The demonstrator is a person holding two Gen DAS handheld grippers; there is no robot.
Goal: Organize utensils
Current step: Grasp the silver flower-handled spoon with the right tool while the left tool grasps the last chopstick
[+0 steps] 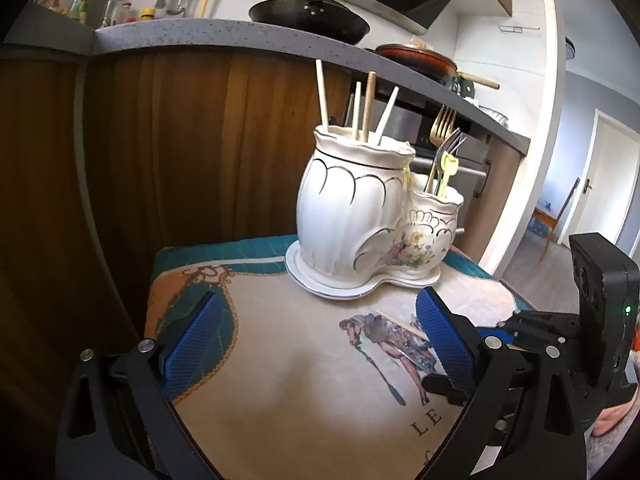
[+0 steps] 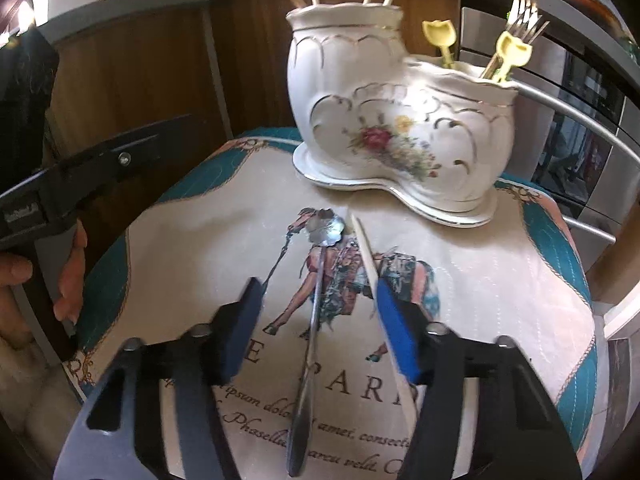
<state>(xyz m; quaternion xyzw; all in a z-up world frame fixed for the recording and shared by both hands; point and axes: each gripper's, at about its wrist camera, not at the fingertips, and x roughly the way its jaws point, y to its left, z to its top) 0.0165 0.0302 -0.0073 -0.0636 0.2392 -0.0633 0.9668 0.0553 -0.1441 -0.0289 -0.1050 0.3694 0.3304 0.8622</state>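
My right tongs (image 2: 316,320) gape over a spoon (image 2: 316,280) beside a chopstick (image 2: 370,260); my left tongs (image 1: 320,340) gape near the holder (image 1: 360,208).

The holder (image 2: 404,120) is cream white with gold scalloped lines and a red-and-yellow flower spray. Beneath it, the cloth (image 2: 480,280) is beige with teal borders, a printed horse-and-rider figure and dark script. In front of the holder lies a silver spoon (image 2: 316,300). Pale yellow utensils (image 2: 512,54) stand in the holder's lower pot.
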